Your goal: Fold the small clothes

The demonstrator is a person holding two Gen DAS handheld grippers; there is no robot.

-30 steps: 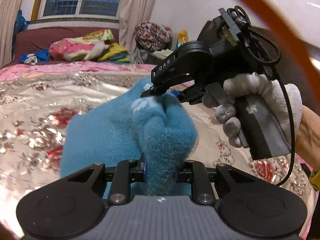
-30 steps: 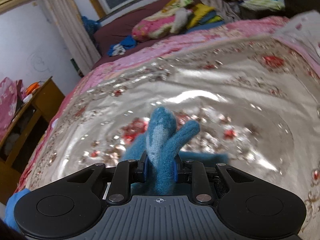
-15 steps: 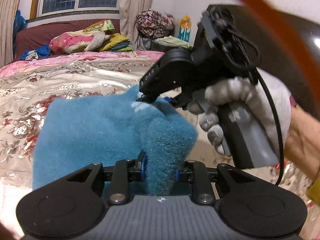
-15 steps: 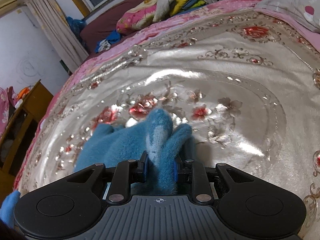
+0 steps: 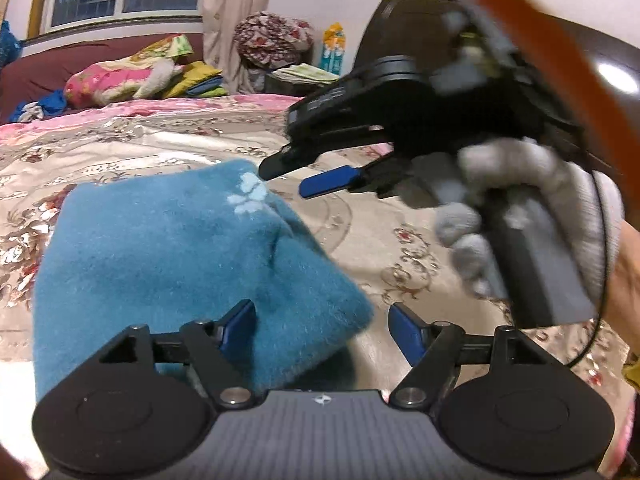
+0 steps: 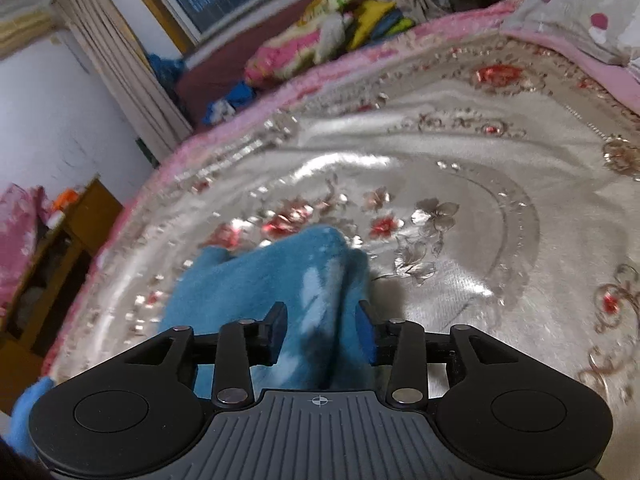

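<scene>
A fuzzy blue garment [image 5: 180,248] with a small white flower patch lies folded on the shiny floral bedspread [image 5: 400,248]. My left gripper [image 5: 322,326] sits low over its near right corner, jaws opening wide; the cloth edge lies between the fingers without being pressed. In the same view my right gripper [image 5: 296,176], held by a white-gloved hand [image 5: 520,184], hovers just past the flower corner, jaws opening and apart from the fabric. In the right wrist view the garment [image 6: 256,280] lies under and between the spread fingers of the right gripper [image 6: 320,328].
Folded bedding and pillows [image 5: 132,76] are piled at the far end of the bed, beside a wrapped bundle [image 5: 272,40]. A spotted pillow [image 6: 580,12] lies at the bed's far right. A wooden cabinet [image 6: 60,248] stands off the left edge.
Both grippers came down to the bedspread with the bunched garment, then opened and let go. The cloth now lies flat and folded instead of standing pinched between the pads.
</scene>
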